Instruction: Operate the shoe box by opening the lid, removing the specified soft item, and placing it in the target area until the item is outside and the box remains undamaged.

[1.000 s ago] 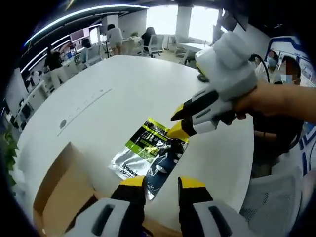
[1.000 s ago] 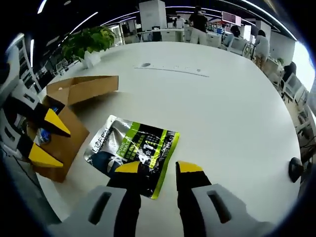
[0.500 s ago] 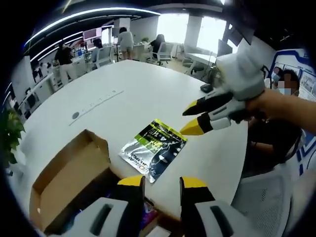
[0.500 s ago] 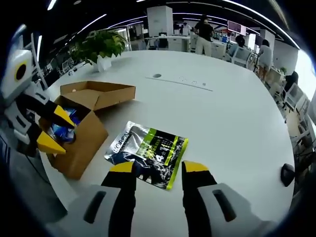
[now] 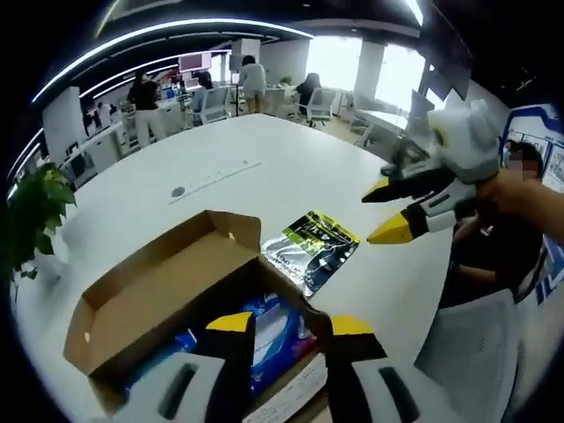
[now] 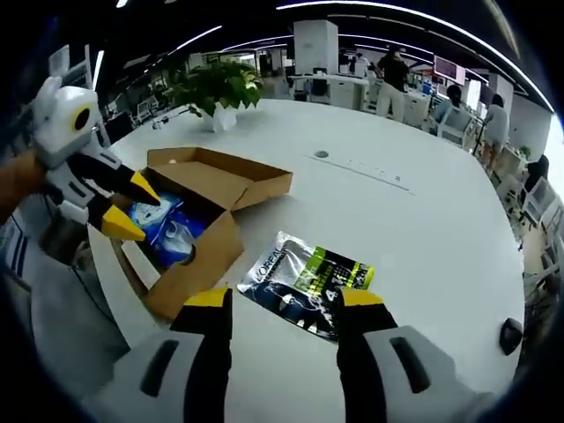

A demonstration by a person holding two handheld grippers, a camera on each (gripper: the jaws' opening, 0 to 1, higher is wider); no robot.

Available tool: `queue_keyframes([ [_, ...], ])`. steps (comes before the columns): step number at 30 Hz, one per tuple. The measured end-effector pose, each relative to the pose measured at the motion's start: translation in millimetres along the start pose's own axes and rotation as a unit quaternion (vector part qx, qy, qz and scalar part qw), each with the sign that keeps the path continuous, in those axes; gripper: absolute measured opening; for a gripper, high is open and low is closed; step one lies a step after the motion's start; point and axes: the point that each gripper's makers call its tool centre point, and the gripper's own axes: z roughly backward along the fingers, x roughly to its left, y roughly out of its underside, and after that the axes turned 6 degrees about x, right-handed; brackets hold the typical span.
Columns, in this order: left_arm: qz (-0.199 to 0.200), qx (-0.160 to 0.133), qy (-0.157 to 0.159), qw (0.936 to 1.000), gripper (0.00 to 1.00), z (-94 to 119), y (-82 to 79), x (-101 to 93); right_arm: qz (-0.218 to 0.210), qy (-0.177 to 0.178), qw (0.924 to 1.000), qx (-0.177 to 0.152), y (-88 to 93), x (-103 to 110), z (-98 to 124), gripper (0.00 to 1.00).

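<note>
The brown cardboard shoe box (image 5: 159,273) stands open at the table's edge, its lid (image 6: 220,176) folded back. Blue soft packs (image 5: 275,328) lie inside it. A silver, green and black pouch (image 5: 313,249) lies flat on the white table (image 5: 264,176) beside the box (image 6: 189,273). My left gripper (image 5: 291,324) hangs open and empty over the box's near corner; it also enters the right gripper view (image 6: 132,209) above the blue packs (image 6: 167,225). My right gripper (image 6: 284,300) is open and empty, held back above the pouch (image 6: 308,282), and appears in the left gripper view (image 5: 383,216) to the pouch's right.
A potted plant (image 6: 216,88) stands at the table's far side. A cable slot (image 6: 361,167) runs across the tabletop. A small black object (image 6: 509,335) lies near the right edge. A grey chair (image 5: 467,352) is below the table's rim. People sit at desks behind.
Both grippers have drawn back and up from the pouch, which stays flat on the table. The open box and its blue packs have come into both views.
</note>
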Motion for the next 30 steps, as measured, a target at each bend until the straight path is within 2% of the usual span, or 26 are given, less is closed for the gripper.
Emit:
queue_keyframes([
  [7, 0.024, 0.001, -0.026, 0.9994, 0.33, 21, 17.3, 34.2, 0.026, -0.032, 0.9991, -0.007, -11.1, 28, -3, 0.46],
  [20, 0.077, 0.012, -0.068, 0.9947, 0.34, 50, 62.9, 80.2, 0.043, -0.086, 0.9954, -0.008, -20.7, 72, -19, 0.44],
  [26, 0.096, 0.014, -0.104, 0.9898, 0.35, 69, 85.0, 101.6, 0.053, -0.107, 0.9928, -0.011, -26.3, 94, -24, 0.42],
  [30, 0.126, 0.007, -0.115, 0.9854, 0.35, 80, 98.5, 114.2, 0.055, -0.119, 0.9913, -0.009, -29.5, 106, -28, 0.41],
])
